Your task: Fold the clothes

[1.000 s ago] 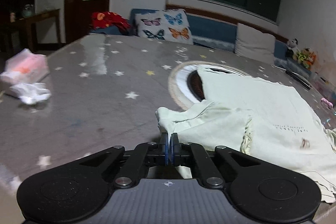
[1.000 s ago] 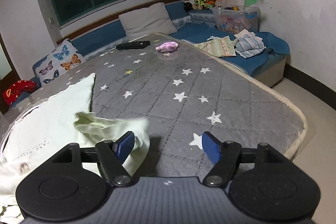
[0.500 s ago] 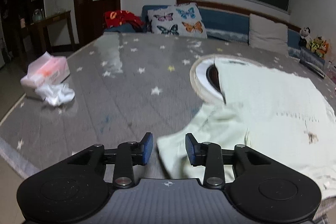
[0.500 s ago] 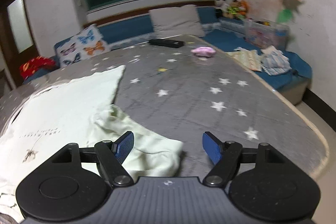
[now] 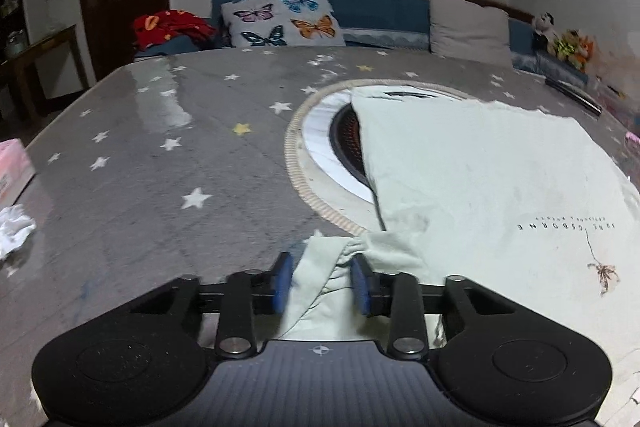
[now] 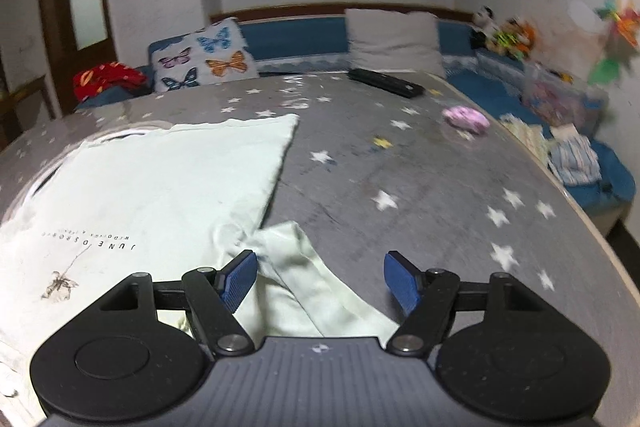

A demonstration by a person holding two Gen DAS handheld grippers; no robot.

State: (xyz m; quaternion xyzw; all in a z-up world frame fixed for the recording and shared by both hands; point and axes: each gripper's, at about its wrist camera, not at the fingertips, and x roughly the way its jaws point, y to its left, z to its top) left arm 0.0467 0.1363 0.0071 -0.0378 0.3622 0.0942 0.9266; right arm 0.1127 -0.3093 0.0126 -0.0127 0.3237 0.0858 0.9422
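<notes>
Having let go and shifted, the left gripper (image 5: 320, 281) is closing, seemingly unclamped, around the shirt (image 5: 480, 179) sleeve for folding, while the right gripper (image 6: 320, 279) is hanging apart.

Right claw (image 6: 320, 281) closing, jaws apart over shirt sleeve (image 6: 304, 283)

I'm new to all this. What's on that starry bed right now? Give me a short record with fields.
garment: pale green T-shirt, spread flat, printed lettering showing
surface: grey star-patterned cover
left gripper: jaws closing, a bunched sleeve between them
right gripper: jaws wide, closing slightly, over the other sleeve, not pinching it
nearby: pink bundle, black remote
</notes>
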